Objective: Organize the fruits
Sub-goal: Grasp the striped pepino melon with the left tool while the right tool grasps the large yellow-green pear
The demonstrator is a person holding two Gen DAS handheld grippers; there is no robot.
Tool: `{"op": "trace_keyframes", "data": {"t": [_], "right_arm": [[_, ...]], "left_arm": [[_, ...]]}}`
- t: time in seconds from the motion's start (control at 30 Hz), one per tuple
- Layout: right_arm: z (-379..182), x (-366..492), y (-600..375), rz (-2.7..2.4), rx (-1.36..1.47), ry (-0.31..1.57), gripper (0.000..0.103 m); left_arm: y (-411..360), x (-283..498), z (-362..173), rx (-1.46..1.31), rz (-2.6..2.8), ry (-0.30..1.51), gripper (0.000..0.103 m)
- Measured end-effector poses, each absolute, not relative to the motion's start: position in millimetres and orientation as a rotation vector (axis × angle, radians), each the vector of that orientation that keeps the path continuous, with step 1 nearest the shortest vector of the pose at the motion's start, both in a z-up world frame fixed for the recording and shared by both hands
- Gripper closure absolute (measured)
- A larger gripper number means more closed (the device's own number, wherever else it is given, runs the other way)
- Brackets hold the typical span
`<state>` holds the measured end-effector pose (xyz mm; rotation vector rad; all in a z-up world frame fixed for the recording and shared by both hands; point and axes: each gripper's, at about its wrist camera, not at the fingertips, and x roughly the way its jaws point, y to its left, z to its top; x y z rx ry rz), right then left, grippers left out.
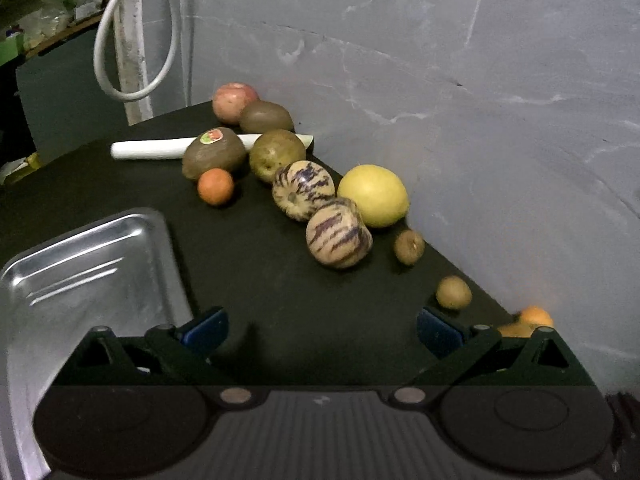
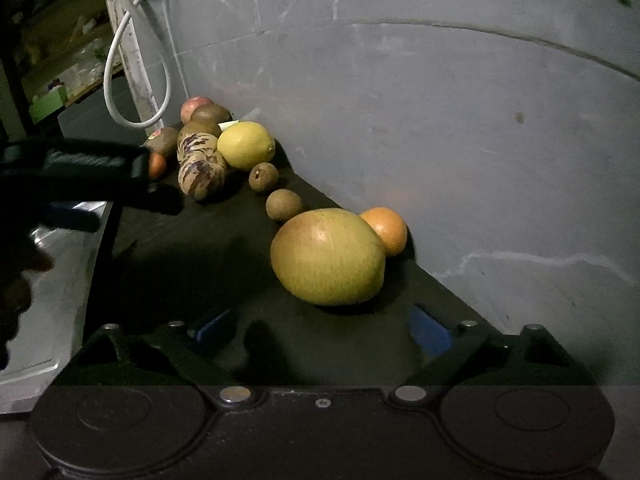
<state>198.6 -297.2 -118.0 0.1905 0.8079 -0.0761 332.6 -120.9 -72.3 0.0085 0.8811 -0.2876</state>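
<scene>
A row of fruit lies along the grey wall on the black table. In the left wrist view, two purple-striped melons (image 1: 339, 238), a yellow fruit (image 1: 373, 196), a small orange (image 1: 215, 186) and a stickered kiwi (image 1: 214, 154) lie ahead of my left gripper (image 1: 322, 328). It is open and holds nothing. A steel tray (image 1: 100, 264) sits at its left. In the right wrist view, a large green-yellow fruit (image 2: 328, 256) lies just beyond my right gripper (image 2: 320, 328), which is open and apart from the fruit. An orange (image 2: 385, 230) touches that fruit from behind.
Two small brown fruits (image 1: 409, 246) (image 1: 453, 292) lie near the wall. A white stick (image 1: 148, 148) rests behind the kiwi, with a pink apple (image 1: 234, 102) at the far end. A white cable (image 1: 136, 40) loops down the wall. The left tool's black body (image 2: 80, 176) crosses the right view.
</scene>
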Motion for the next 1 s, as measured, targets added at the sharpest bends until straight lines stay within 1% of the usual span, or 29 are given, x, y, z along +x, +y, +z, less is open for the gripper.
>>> {"op": "trace_keyframes", "data": {"t": [0.13,0.2,0.23,0.37,0.53,0.6,0.73,0.83,0.93,1.0], "right_arm": [[-119.7,210.0,-297.2,-0.063,0.176,0.792,0.015],[-119.4,214.3,-296.4,-0.050,0.164,0.787,0.023],[-119.7,216.5,-295.6,-0.043,0.155,0.783,0.023],[-122.0,225.4,-295.6,-0.055,0.140,0.771,0.030],[-123.9,232.8,-290.4,-0.029,0.122,0.763,0.030],[-123.5,235.7,-288.6,-0.012,0.119,0.764,0.031],[-124.0,238.5,-286.7,0.013,0.118,0.762,0.032],[-124.8,239.8,-288.2,0.025,0.120,0.760,0.032],[-125.1,240.0,-287.8,0.040,0.125,0.756,0.033],[-124.1,240.0,-287.5,0.050,0.132,0.755,0.033]], "left_arm": [[-128.1,357.0,-83.3,-0.002,-0.288,0.893,0.001],[-130.1,368.3,-88.3,-0.012,-0.290,0.895,0.001],[-130.4,371.9,-89.6,-0.017,-0.288,0.895,0.001],[-130.7,386.2,-93.7,-0.045,-0.284,0.893,0.005],[-129.4,397.4,-95.4,-0.074,-0.293,0.891,0.012],[-128.8,400.0,-96.2,-0.079,-0.295,0.893,0.018],[-126.8,403.5,-98.0,-0.111,-0.303,0.902,0.023],[-127.0,404.6,-98.5,-0.130,-0.317,0.899,0.029],[-127.7,405.9,-99.3,-0.147,-0.345,0.898,0.040],[-128.1,405.8,-99.7,-0.158,-0.365,0.898,0.049]]}}
